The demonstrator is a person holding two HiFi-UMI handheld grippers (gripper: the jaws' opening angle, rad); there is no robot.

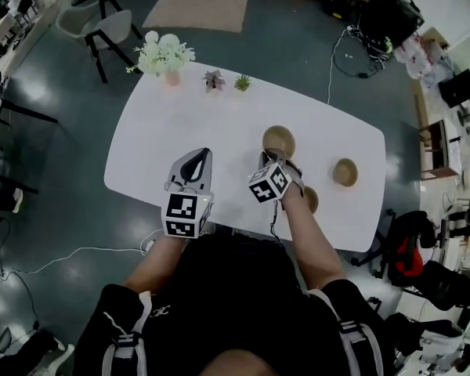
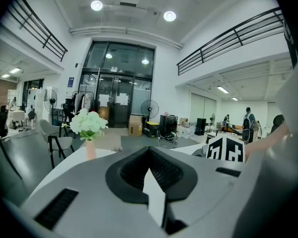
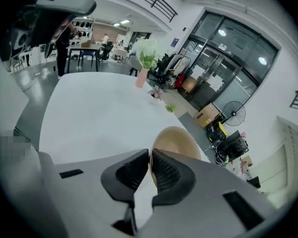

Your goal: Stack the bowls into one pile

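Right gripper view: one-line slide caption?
Right hand-held gripper pinches a wooden bowl by its rim; white table and flowers beyond.

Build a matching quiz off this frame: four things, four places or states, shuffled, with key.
Things:
1. left gripper
2. right gripper
3. flower vase
4. rightmost bowl

Places or states:
A. far left corner of the table
B. shut on the rim of a tan bowl
C. shut, nothing between the jaws
D. loose on the table, untouched

Pairs: 1-C, 2-B, 3-A, 4-D
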